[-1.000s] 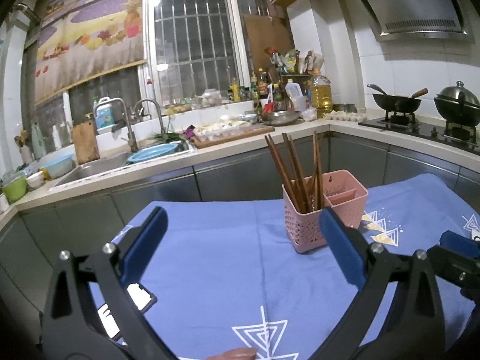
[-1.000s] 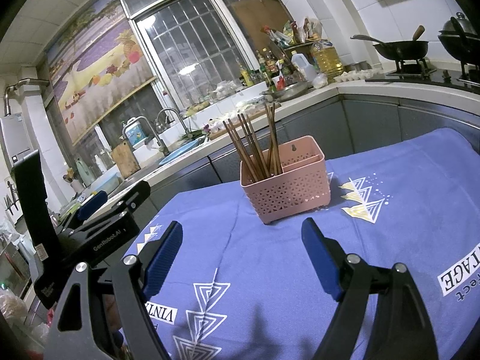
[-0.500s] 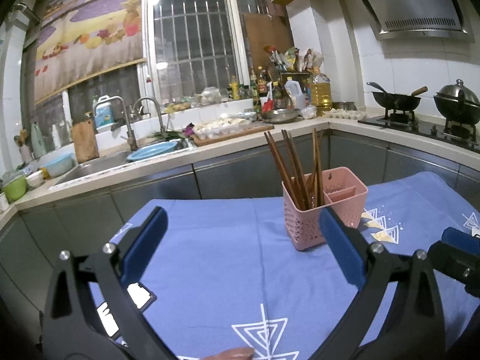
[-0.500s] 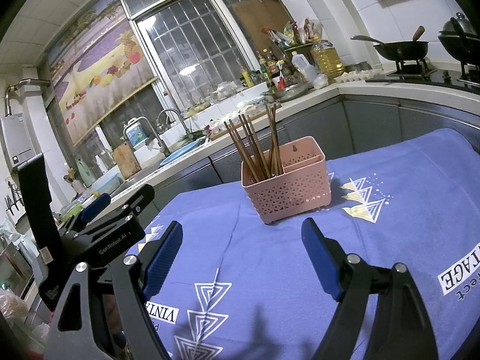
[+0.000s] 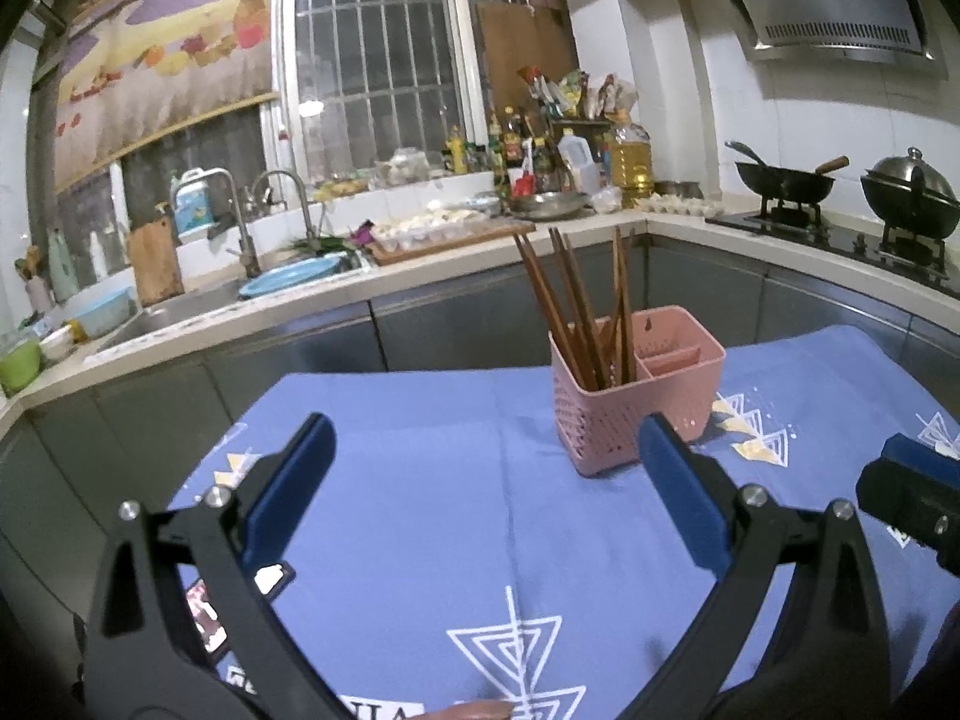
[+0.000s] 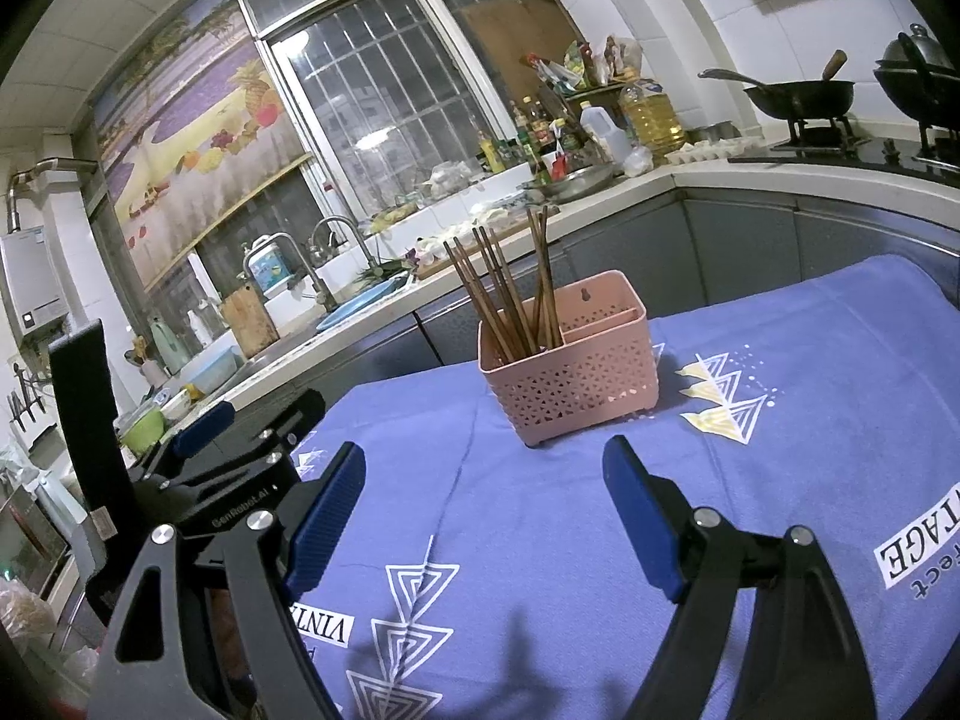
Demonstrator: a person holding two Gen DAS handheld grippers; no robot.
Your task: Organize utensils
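Left gripper (image 5: 483, 459): hovering over the near part of the blue tablecloth (image 5: 432, 480), its two blue-padded fingers (image 5: 294, 480) standing wide apart. Nothing is lying between them and nothing is touching the pads.

Right gripper (image 6: 483, 489): likewise hanging above the cloth, fingers (image 6: 645, 516) spread wide, gripping nothing. In the right wrist view the left gripper is showing at the near left edge, just beside it.

Pink utensil basket (image 5: 636, 387): standing upright on the cloth, beyond both grippers and clear of them, toward the far middle of the table. An inner wall is dividing it into compartments.

Chopsticks (image 5: 576, 306): a bundle of dark brown wooden sticks is standing in the basket's left compartment, leaning in a fan with tips pointing up. The right-hand compartments are looking bare from these angles.

Surroundings: a kitchen counter (image 5: 420, 276) is running behind the table, carrying a sink with taps (image 5: 288, 222), bottles and a cutting board; a wok (image 5: 786, 180) is sitting on the stove at far right.
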